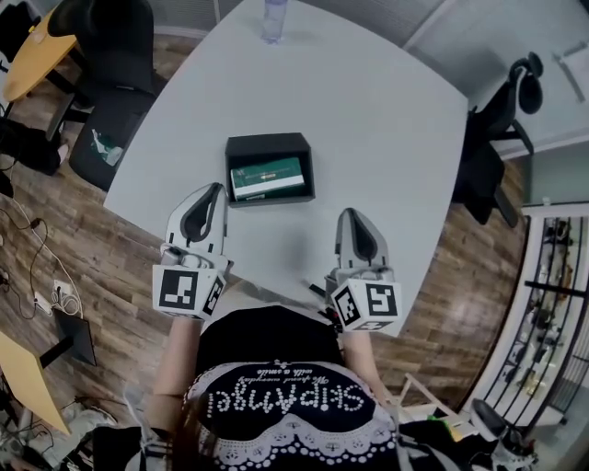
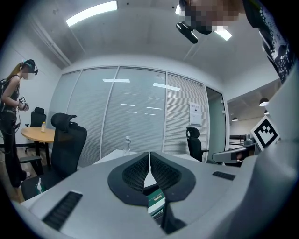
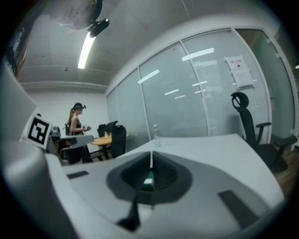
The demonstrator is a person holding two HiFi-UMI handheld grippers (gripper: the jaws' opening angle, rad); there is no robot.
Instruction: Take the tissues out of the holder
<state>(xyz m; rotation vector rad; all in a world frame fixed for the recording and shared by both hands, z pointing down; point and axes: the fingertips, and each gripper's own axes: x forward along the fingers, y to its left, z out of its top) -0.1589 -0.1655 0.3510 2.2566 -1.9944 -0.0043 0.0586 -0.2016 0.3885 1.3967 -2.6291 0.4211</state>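
On the white table (image 1: 386, 120) sits a black holder (image 1: 269, 147), an open box with a green pack of tissues (image 1: 267, 177) lying inside. My left gripper (image 1: 216, 189) hovers just left of the holder's near corner, jaws shut and empty. To the right, my right gripper (image 1: 351, 215) is nearer the table's front edge, also shut with nothing in it. In the left gripper view the closed jaws (image 2: 149, 155) meet in a line, and the green pack (image 2: 156, 201) shows below them. A bit of green tissue pack (image 3: 148, 181) shows behind the closed jaws (image 3: 151, 155) in the right gripper view.
A water bottle (image 1: 273, 18) stands at the table's far edge. Black office chairs stand at the left (image 1: 115, 64) and right (image 1: 502, 129) of the table. Another person (image 2: 11, 116) stands by a round wooden table (image 1: 37, 55) off to the left.
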